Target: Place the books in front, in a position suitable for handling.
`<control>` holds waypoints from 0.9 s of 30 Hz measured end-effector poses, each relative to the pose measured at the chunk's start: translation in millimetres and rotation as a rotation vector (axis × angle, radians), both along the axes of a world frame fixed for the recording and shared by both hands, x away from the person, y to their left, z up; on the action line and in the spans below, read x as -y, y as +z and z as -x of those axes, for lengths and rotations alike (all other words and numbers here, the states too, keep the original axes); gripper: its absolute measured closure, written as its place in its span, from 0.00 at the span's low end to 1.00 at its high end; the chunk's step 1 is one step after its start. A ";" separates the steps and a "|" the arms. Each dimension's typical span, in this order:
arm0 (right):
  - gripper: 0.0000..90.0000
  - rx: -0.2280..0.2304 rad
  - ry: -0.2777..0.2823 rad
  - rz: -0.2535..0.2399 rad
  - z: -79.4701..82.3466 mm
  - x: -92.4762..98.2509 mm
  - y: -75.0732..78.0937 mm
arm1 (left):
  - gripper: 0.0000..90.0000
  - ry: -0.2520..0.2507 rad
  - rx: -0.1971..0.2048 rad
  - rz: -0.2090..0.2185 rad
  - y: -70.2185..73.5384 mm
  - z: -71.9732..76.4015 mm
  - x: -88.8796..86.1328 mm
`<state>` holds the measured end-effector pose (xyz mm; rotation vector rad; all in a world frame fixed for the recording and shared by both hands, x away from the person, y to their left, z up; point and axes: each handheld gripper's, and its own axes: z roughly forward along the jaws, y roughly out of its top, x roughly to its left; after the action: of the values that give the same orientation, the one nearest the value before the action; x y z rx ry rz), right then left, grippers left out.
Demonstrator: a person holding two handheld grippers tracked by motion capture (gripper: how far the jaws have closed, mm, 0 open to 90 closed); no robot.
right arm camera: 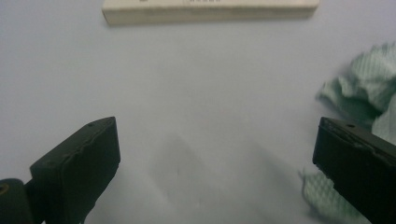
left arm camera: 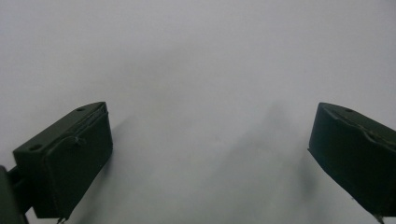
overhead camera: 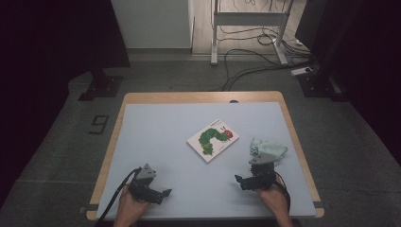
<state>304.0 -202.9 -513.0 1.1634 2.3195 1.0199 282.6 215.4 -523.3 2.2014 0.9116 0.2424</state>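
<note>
Both hands rest low at the near edge of the desk (overhead camera: 156,127). The left hand-held gripper (overhead camera: 163,193) gapes wide over bare surface. The right hand-held gripper (overhead camera: 239,179) also stands wide apart and empty, just beside the crumpled green cloth (overhead camera: 267,149), the caterpillar book (overhead camera: 213,139) lying flat near the desk's middle.

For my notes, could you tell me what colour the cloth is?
The cloth is pale green with a fine waffle weave, clearest in the right gripper view.

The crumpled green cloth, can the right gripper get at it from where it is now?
Probably yes. The right gripper is open beside the green cloth, nothing lies between them, and the book sits off to one side.
</note>
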 end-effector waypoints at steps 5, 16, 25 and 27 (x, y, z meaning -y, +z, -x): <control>0.01 0.018 0.021 -0.006 -10.3 -7.9 7.2 | 0.00 -0.025 0.023 -0.015 12.6 -13.3 5.3; 0.01 0.026 0.074 -0.012 -38.6 -27.8 13.2 | 0.00 -0.079 0.075 0.015 38.4 -55.2 31.6; 0.00 0.024 0.087 -0.007 -59.9 -37.4 13.1 | 0.00 -0.103 0.067 -0.035 44.8 -83.5 51.0; 0.00 0.022 0.082 -0.006 -67.8 -38.9 12.2 | 0.00 -0.111 0.064 -0.039 45.6 -89.0 55.6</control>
<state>371.8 -164.0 -500.8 1.0617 2.3660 1.0630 371.6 159.8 -477.7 2.2584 0.7527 0.2784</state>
